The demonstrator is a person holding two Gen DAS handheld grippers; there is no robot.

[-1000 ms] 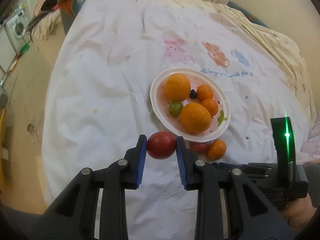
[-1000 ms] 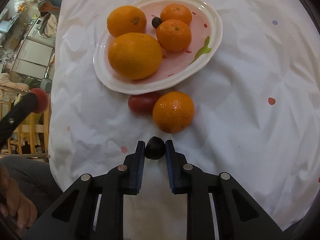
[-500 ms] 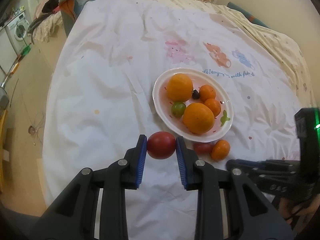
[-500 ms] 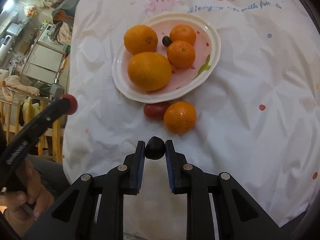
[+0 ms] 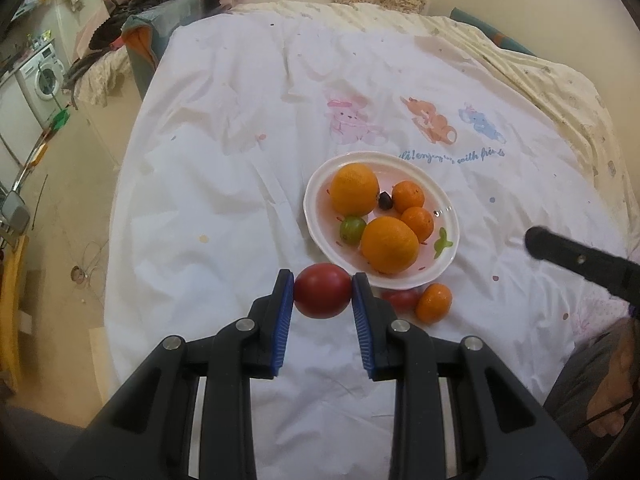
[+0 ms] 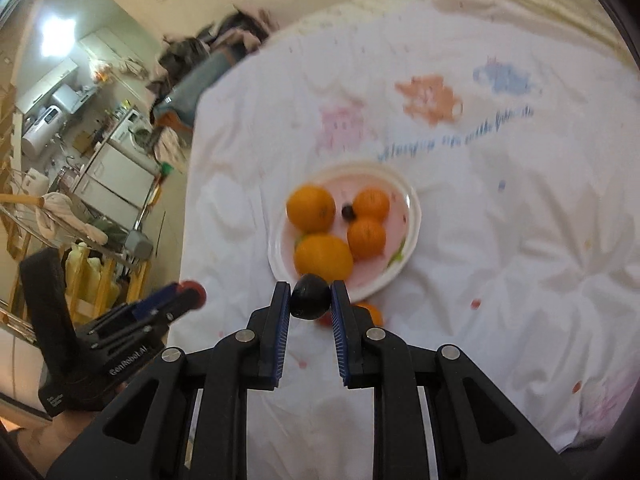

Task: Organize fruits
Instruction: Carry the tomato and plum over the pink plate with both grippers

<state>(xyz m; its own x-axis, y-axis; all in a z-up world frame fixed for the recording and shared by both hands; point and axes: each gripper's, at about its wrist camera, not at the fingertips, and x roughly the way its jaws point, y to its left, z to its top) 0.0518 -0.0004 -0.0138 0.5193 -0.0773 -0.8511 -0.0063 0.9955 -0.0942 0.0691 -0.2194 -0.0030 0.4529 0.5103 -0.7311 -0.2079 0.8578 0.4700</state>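
The left gripper [image 5: 323, 295] is clamping a red tomato [image 5: 322, 295] in narrowed jaws; the right gripper [image 6: 310, 296] is pinching a dark plum [image 6: 309, 296]. Ahead of both jaws, the plate [image 5: 316, 184] is holding four oranges, one green fruit and one dark one; two more are lying beside it on the bed [image 5: 224, 160]. Releasing onto that crowded plate risks fruit rolling off.
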